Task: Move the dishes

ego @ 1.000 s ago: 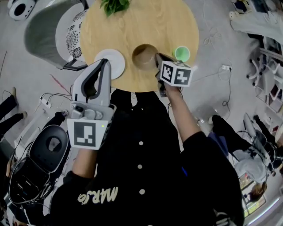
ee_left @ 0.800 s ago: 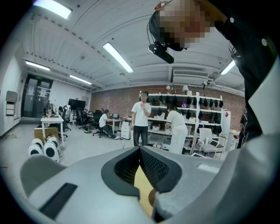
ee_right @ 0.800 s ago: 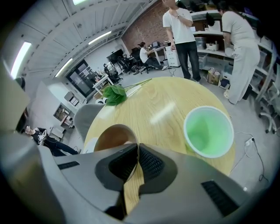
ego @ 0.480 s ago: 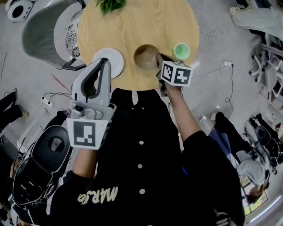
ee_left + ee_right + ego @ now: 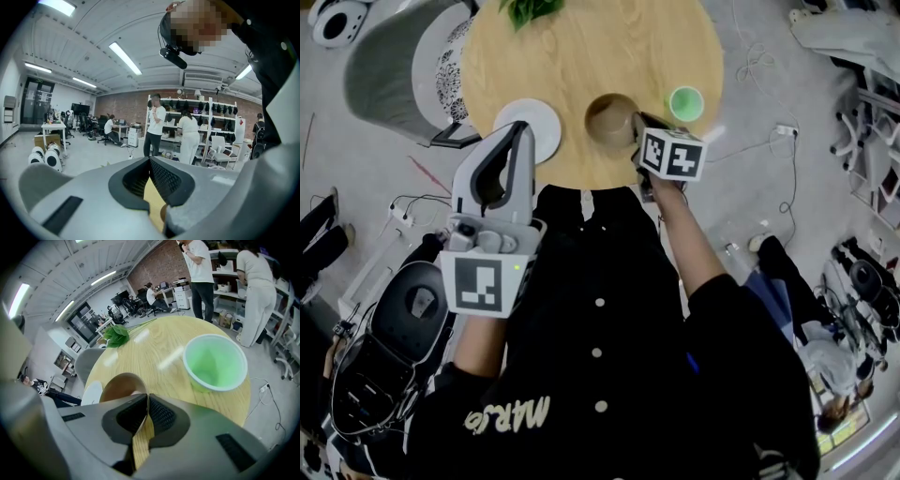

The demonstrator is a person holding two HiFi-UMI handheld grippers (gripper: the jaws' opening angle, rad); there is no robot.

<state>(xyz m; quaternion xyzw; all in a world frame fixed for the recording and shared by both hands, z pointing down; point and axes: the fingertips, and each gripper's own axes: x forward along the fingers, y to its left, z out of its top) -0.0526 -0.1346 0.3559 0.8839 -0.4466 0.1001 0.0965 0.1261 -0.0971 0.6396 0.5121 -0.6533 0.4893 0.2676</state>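
R gripper: jaws pinched almost together on near rim of the brown bowl, one pad inside the wall, one outside. Pts steeply down.
L gripper: jaws closed on each other, nothing betw. them. Held up off the bench on the person's left, pts out at the room, idle.
Bowl pos.: near the front edge of the round wooden bench, betw. white plate (its left in head view) and green cup (its right). Apart from both. Can't tell if the base sits on the wood or is just off it.
Other: leafy plant at far edge, well clear.
Step (judged): bowl in a one-sided rim grip, either being set down or about to be carried off. Plate + cup not yet handled.
Technique: keep the pinch firm and the wrist steady. A thin rim held at one pt wants to pivot, so the far side will likely droop. Move slow and low over the bench. Keep the rim level.
If placing: lower till the base is flat on the wood, then open. No early release.
Clearance: cup is the nearer neighbour on the R gripper side, so avoid swinging that way.
Risk: bowl slips or rotates in the pads. L gripper free to steady the far rim if needed.
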